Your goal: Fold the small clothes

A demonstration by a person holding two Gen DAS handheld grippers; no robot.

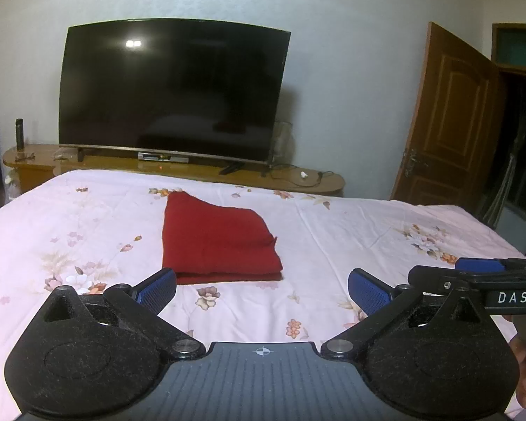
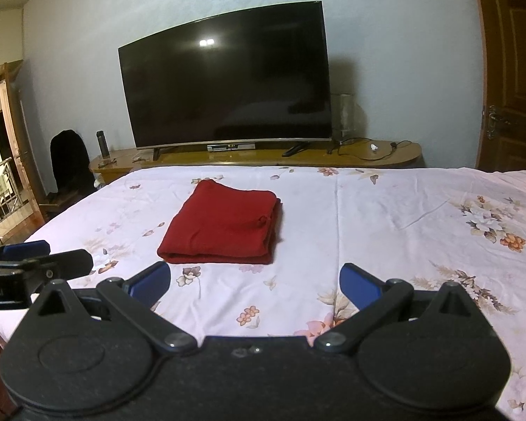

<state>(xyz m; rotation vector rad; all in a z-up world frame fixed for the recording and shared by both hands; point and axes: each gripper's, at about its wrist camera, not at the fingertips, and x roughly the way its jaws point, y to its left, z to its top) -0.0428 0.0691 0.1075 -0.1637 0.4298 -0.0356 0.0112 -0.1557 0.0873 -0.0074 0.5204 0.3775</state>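
i am holding left gripper (image 1: pixel 262 289) and right gripper (image 2: pixel 255 280) wide open, empty, hovering near the folded red garment (image 2: pixel 222 224) lying on the floral bedsheet (image 2: pixel 385 217).

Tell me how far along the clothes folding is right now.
Done, by the look of it: the red garment lies folded into a flat, layered rectangle on the bed. In hand: nothing; the left gripper and right gripper are both open, empty and short of the garment. Left: no other unfolded clothes show in either view.
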